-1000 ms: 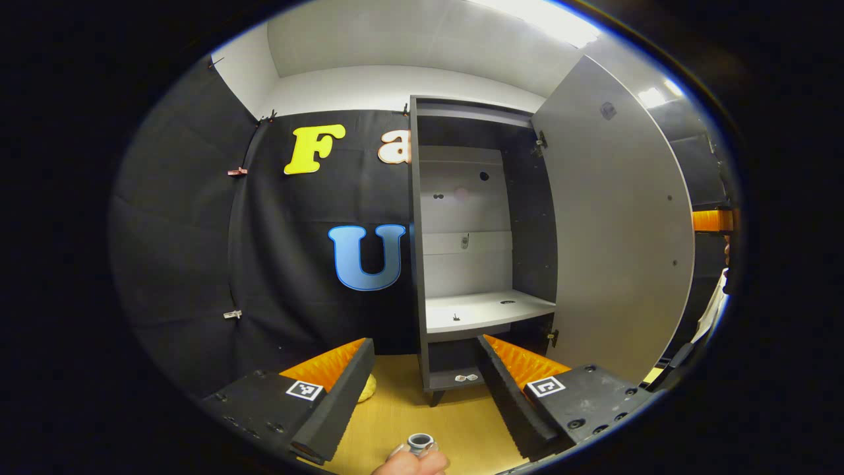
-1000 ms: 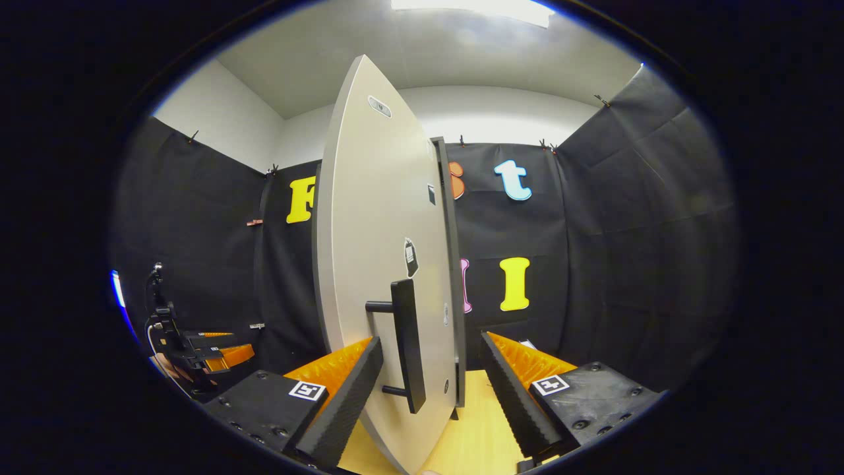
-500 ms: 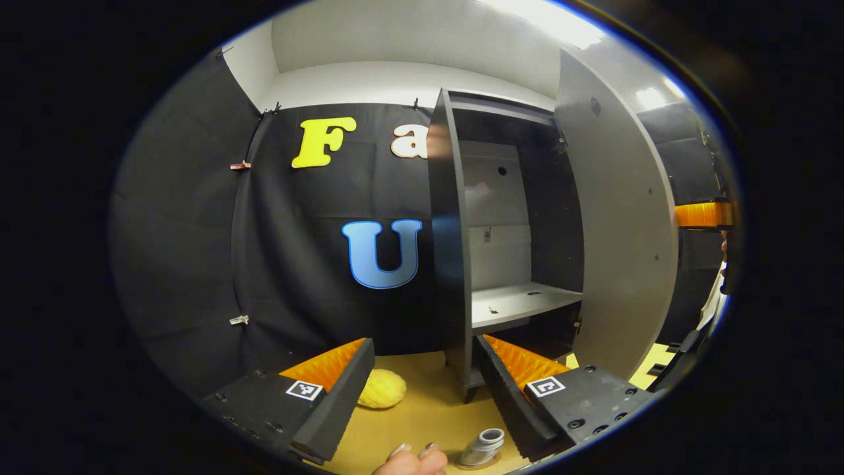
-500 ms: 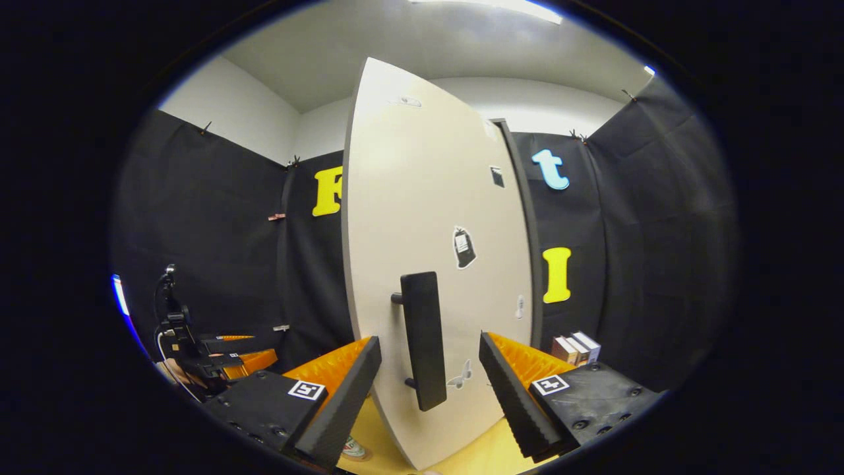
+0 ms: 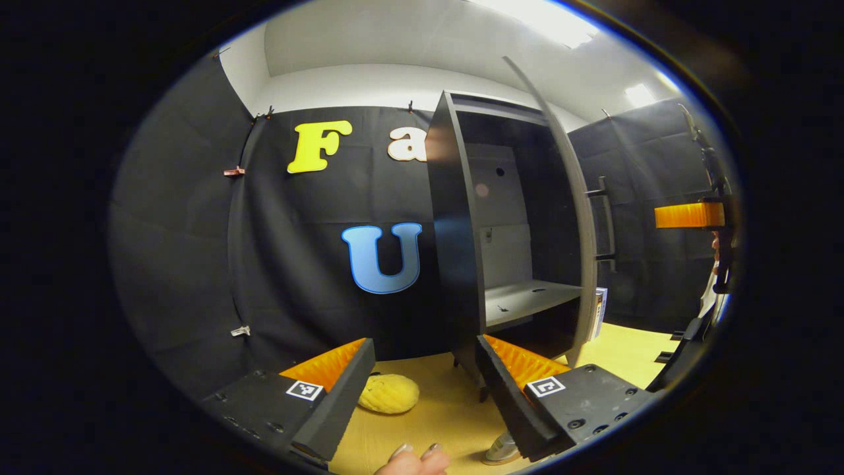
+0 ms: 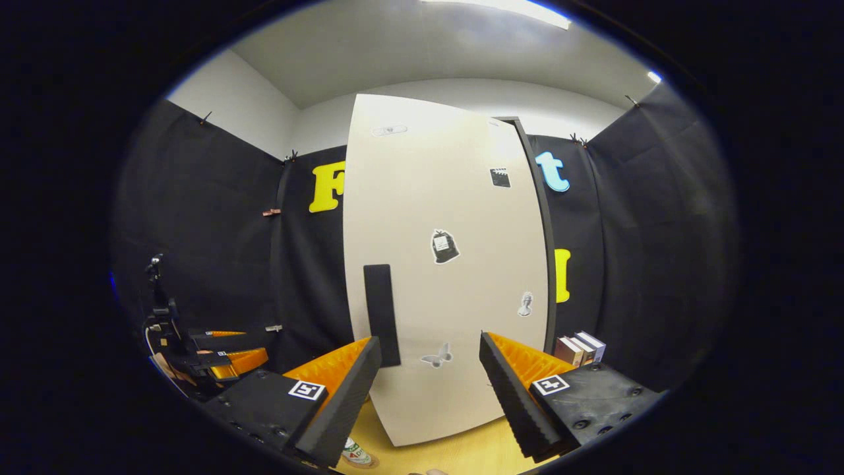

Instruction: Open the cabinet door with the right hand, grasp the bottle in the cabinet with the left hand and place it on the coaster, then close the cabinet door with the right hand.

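Both grippers' jaws apart and empty, cabinet door (image 6: pixel 455 264) partly ajar, bottle (image 5: pixel 502 450) on table (image 5: pixel 435 412)

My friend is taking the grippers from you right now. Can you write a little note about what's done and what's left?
Left hand-held gripper: open, holding nothing, low over the table.
Right hand-held gripper: open, facing the front of the cabinet door; the handle sits just past its left finger, not gripped.
Bottle: out of the cabinet, down on the table by the left gripper; it is too hidden to confirm the coaster under it.
Done: door opened, bottle taken out and put down.
Left: the door is ajar, so push it fully shut with the right gripper.
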`<state>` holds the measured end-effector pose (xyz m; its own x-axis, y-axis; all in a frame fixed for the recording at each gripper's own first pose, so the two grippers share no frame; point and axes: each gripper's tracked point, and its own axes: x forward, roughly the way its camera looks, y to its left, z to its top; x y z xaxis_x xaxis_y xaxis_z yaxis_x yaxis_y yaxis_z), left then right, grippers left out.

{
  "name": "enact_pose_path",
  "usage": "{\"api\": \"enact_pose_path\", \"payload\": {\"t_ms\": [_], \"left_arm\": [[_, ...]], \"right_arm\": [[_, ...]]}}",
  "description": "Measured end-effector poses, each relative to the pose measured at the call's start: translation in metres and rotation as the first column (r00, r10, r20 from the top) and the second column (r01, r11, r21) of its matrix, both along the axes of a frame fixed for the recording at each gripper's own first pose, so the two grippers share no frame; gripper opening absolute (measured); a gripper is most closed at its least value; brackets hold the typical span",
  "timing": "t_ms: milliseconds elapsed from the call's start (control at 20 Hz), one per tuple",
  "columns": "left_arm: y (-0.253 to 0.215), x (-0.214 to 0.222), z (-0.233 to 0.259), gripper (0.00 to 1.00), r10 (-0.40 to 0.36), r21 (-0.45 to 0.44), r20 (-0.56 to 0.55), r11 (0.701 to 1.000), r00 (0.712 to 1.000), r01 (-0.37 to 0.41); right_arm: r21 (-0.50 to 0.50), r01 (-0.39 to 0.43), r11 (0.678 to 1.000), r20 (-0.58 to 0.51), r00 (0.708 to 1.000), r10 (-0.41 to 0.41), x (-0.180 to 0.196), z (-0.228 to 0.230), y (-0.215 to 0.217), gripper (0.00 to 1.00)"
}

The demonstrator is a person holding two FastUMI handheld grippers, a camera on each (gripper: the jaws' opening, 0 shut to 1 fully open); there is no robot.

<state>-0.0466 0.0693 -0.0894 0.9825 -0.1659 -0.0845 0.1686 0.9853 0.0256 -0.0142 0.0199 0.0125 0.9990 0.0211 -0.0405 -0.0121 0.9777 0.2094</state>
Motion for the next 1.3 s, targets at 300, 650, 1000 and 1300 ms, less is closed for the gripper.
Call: {"api": "enact_pose_path", "payload": {"t_ms": [300,650,1000,1300], "left_arm": [[-0.04,0.006,0.018,0.99,-0.012,-0.031,0.014,0.999,1.0,0.012],[-0.106,0.006,0.044,0.96,-0.057,-0.038,0.063,0.997,0.996,0.06],[-0.15,0.003,0.056,0.96,-0.066,-0.052,0.08,0.996,0.995,0.07],[-0.179,0.002,0.059,0.96,-0.074,-0.03,0.088,0.997,0.993,0.077]], "right_arm": [[-0.05,0.068,0.996,-0.005,0.998,-0.068,0.002,-0.004,-0.037,0.98],[-0.114,0.07,0.991,-0.031,0.997,-0.074,0.001,-0.018,-0.059,0.98],[-0.096,0.032,0.995,-0.028,0.999,-0.034,-0.007,-0.022,-0.076,0.98],[-0.09,0.001,0.996,-0.024,1.0,-0.003,-0.009,-0.024,-0.09,0.98]]}}
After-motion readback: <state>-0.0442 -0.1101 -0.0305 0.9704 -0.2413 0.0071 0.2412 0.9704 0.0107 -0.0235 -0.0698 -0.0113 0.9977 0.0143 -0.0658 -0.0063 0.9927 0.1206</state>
